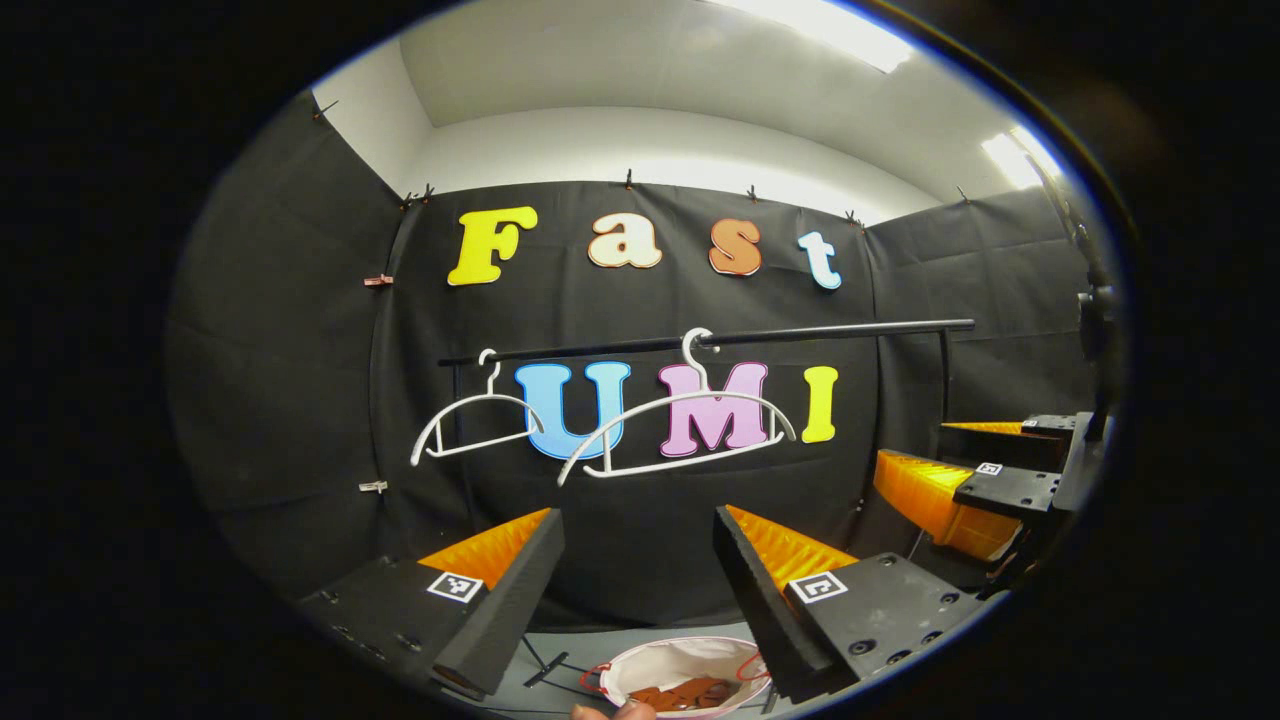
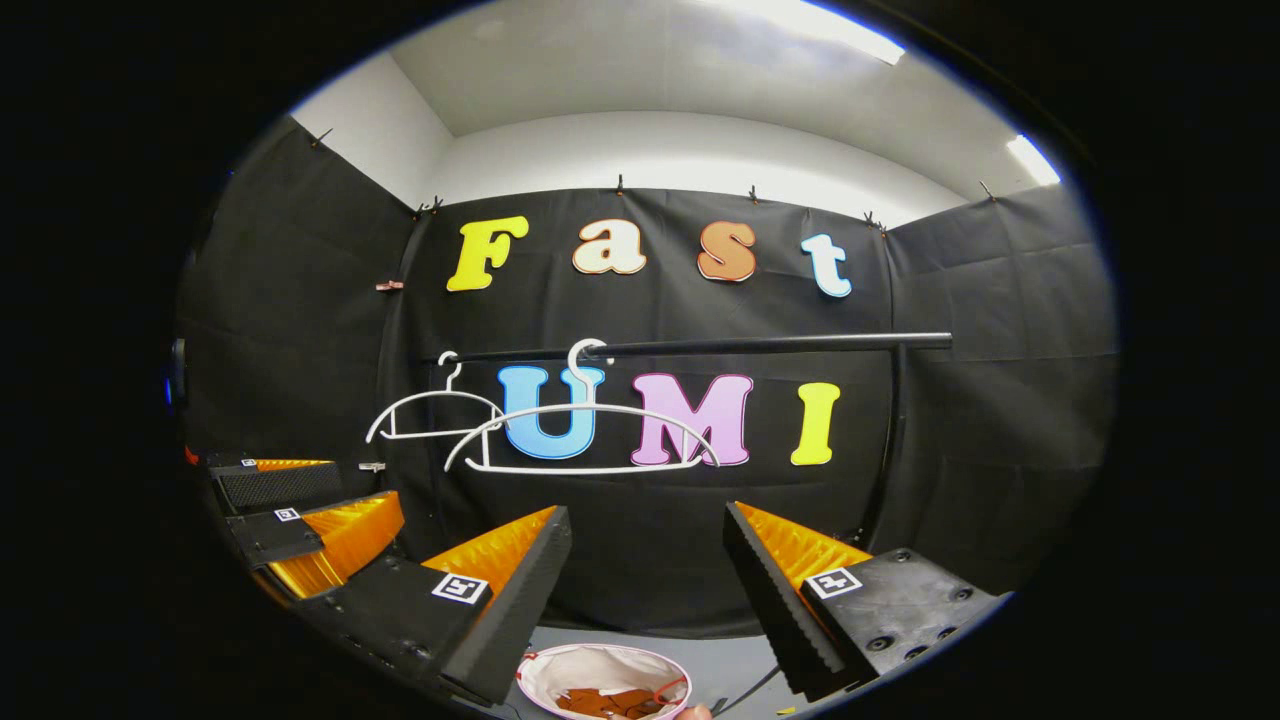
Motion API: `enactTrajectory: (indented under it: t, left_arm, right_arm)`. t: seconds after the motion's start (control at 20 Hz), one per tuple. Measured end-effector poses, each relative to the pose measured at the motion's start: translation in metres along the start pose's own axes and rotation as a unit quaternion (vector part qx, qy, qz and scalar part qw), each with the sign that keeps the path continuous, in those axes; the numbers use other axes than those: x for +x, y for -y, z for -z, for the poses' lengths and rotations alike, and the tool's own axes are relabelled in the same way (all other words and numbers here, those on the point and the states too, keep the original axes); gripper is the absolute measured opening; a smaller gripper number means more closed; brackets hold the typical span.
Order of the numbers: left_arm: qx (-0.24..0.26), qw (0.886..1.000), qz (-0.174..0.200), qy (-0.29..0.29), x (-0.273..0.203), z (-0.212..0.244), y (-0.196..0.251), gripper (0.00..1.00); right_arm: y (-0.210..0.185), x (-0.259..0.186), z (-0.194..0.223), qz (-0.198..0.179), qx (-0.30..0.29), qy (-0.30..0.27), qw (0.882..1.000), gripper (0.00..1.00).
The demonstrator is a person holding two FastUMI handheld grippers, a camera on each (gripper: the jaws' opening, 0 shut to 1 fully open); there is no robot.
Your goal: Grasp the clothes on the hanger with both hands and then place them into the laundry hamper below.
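Below both spread tongs (image 1: 638,570) (image 2: 647,570), crumpled clothes (image 2: 612,702) lie inside the hamper (image 2: 560,668).

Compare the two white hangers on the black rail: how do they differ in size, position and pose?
The right hanger looks larger in both views than the left hanger; it may simply hang nearer. The right hanger hooks on near the middle of the rail, the left hanger near its left end. In the right gripper view the right hanger overlaps the left. Both are white, bare and hooked over the same rail.
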State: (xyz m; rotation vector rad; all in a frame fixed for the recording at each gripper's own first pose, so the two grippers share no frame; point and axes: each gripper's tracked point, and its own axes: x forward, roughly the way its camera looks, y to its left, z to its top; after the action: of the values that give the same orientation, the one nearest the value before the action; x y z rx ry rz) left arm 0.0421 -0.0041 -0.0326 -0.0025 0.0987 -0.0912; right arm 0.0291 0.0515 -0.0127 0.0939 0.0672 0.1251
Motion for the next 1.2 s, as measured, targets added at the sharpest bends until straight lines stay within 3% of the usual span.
enactTrajectory:
  t: [0.1, 0.15, 0.2, 1.2]
  left_arm:
    - [0.001, 1.000, -0.001, -0.005, -0.003, 0.004, 0.001, 0.95]
    - [0.000, 1.000, -0.001, -0.006, -0.005, 0.005, 0.001, 0.95]
    - [-0.002, 1.000, -0.001, -0.006, -0.007, 0.005, 0.001, 0.95]
    - [-0.003, 1.000, 0.006, -0.009, -0.017, 0.007, 0.016, 0.95]
  right_arm:
    - [0.001, -0.002, 0.002, 0.001, -0.003, -0.002, 1.000, 1.00]
    - [0.001, -0.003, 0.003, 0.001, -0.002, -0.003, 1.000, 0.94]
    - [0.001, -0.006, 0.003, 0.001, -0.002, -0.004, 1.000, 0.99]
    - [0.013, -0.018, 0.012, 0.007, -0.004, -0.012, 1.000, 0.99]
